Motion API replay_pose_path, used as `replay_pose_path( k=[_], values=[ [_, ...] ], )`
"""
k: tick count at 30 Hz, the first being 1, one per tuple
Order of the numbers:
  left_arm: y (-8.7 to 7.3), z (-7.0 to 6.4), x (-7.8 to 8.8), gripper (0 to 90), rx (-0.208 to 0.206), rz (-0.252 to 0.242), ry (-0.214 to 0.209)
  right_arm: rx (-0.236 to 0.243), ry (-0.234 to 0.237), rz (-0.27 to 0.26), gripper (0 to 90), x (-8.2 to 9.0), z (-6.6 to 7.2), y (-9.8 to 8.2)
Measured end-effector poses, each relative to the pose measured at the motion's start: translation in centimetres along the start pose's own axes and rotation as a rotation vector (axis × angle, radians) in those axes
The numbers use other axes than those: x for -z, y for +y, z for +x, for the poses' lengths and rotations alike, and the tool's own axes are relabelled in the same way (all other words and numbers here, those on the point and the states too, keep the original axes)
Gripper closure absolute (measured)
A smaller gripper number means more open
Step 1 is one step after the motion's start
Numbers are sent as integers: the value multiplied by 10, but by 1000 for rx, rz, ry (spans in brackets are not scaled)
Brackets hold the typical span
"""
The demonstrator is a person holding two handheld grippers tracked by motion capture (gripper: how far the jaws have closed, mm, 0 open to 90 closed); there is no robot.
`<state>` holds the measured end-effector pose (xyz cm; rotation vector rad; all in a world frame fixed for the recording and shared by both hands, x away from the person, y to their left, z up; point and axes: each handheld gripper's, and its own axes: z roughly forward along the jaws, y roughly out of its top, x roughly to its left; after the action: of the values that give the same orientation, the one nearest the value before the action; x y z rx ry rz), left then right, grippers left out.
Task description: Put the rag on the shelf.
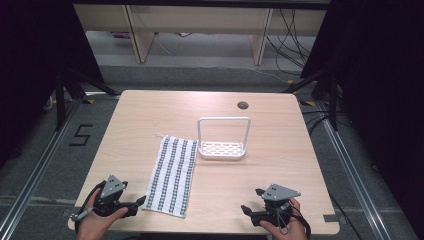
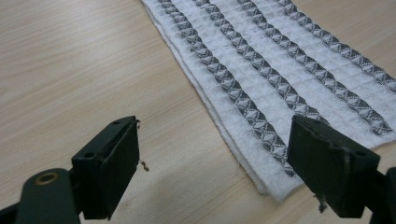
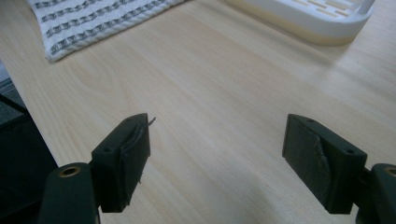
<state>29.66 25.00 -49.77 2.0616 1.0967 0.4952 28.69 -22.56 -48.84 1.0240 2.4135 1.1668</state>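
Beyond left claw point(image 2: 215, 172), towel's point(image 2: 280, 79) layered edge

Wooden table point(image 1: 150, 110): striped towel point(image 1: 172, 175), white rack point(image 1: 223, 148)

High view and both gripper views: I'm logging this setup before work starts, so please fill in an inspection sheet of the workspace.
Surface: light wooden table, round hole near the far edge.
Job's things: folded striped towel lying flat; white rack with upright handle beside it.
Clutter: nothing seen.
Grippers: left gripper open by the towel's near corner; right gripper open over bare wood.
Cables: black cable trails from the left gripper.
Surroundings: floor cables, dark curtains.
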Motion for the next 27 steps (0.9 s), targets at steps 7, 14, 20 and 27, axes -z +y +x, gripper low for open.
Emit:
replay_pose_path(
  k=[7,14,20,27],
  values=[
    [-1,1,1,174,-5,-3,5,-5,10,-25,245,2,2,2],
    [-3,-1,5,175,6,-16,-8,17,62,-81,248,-2,10,9],
    [-8,-8,7,176,-6,2,-38,79,85,-76,262,-12,26,19],
    [-11,-15,8,180,-16,-5,-39,144,127,-57,295,-26,48,29]
  ],
)
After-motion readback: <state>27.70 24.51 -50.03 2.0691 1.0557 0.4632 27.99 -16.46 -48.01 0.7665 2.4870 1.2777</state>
